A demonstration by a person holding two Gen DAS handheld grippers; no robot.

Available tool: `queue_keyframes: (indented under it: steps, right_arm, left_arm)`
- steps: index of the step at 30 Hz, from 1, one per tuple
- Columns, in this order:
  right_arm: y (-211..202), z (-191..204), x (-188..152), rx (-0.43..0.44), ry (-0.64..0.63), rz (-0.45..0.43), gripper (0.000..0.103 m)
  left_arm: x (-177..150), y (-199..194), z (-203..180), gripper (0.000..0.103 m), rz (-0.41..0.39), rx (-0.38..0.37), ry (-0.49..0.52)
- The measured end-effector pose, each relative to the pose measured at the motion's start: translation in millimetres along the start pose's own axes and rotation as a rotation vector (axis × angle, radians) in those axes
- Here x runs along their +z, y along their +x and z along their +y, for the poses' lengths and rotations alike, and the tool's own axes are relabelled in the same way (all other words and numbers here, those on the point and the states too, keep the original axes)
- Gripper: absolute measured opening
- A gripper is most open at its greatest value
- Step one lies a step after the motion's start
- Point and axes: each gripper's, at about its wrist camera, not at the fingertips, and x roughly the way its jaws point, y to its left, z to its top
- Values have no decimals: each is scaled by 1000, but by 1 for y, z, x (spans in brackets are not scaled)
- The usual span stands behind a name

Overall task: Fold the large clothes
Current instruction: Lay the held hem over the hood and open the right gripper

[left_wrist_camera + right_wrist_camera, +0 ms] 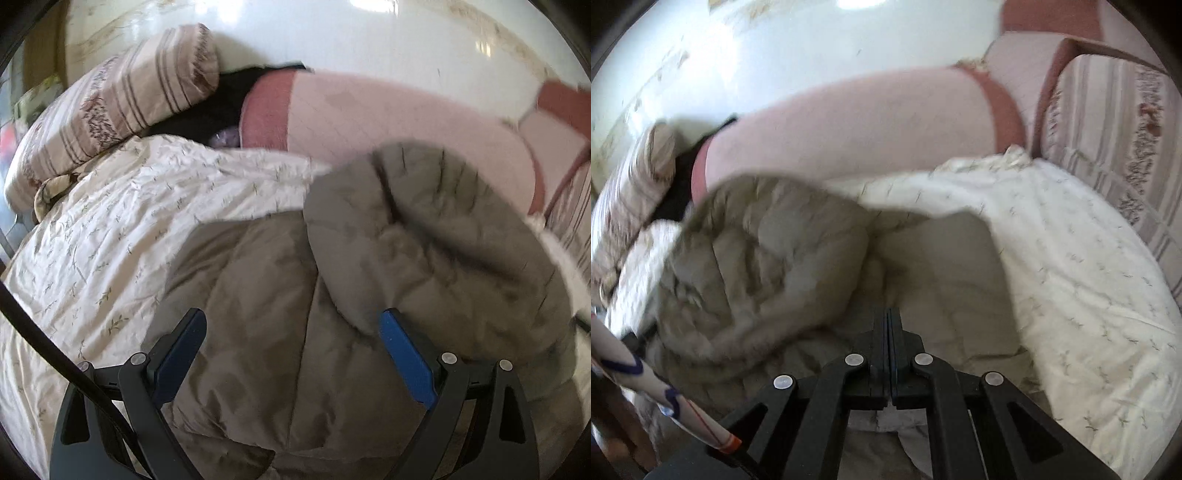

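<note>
A large grey-brown padded jacket [280,332] lies on a bed, spread over a cream quilt [96,236] printed with small sprigs. In the left wrist view the jacket fills the lower middle of the picture, and a rounded, puffy part of it [436,236], probably the hood or a folded-over sleeve, is heaped on the right side over the flatter quilted body.

The left claw [291,328] hangs just above the jacket with its blue-padded fingers [406,362] spread wide; nothing is caught between them, and the jacket's fabric shows in the gap.

In the right wrist view the right claw [888,321] has its black fingers pressed flat together over the jacket's pale smooth panel [945,273]. Whether a thin fold of fabric is nipped between the tips cannot be made out, since the tips sit against the cloth and the picture is blurred. The bunched, puffy part of the jacket [764,258] lies to the left of this claw.

Behind the jacket, a pink blanket with a darker rose border [388,122] runs across the bed. A striped pillow [122,99] leans at the far left, with something dark [229,99] tucked between it and the blanket. A pale wall [332,33] rises beyond. At the lower left of the right wrist view a white sleeve with blue markings [639,373] comes in.
</note>
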Motion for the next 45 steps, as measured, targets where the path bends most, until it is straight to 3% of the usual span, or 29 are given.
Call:
queue_keyframes:
  steps: [3, 7, 13, 16, 20, 24, 31, 37, 45]
  right_arm:
    - [-12, 8, 8, 59, 17, -61, 2]
    - [2, 29, 8, 128, 22, -60, 2]
    - [58, 36, -16, 125, -16, 117, 3]
    - [63, 33, -20, 140, -5, 126, 3]
    - [67, 33, -23, 153, -3, 141, 3]
    - [67, 34, -26, 145, -31, 147, 3]
    - [65, 36, -29, 148, -49, 151, 3]
    - [66, 37, -28, 145, -53, 150, 3]
    - [67, 37, -28, 142, -63, 152, 3]
  left_arm:
    - [-4, 12, -1, 95, 56, -5, 12]
    - [-10, 18, -1, 95, 75, 5, 20]
    - [-12, 18, -1, 95, 75, -3, 29]
    - [-8, 13, 1, 95, 83, -32, 27]
    - [0, -8, 14, 95, -4, -76, -53]
    - [0, -15, 8, 95, -61, -103, -71]
    - [4, -4, -2, 95, 1, -73, -51]
    - [8, -9, 24, 95, 12, -52, -151]
    - [11, -37, 9, 95, -135, -131, -124]
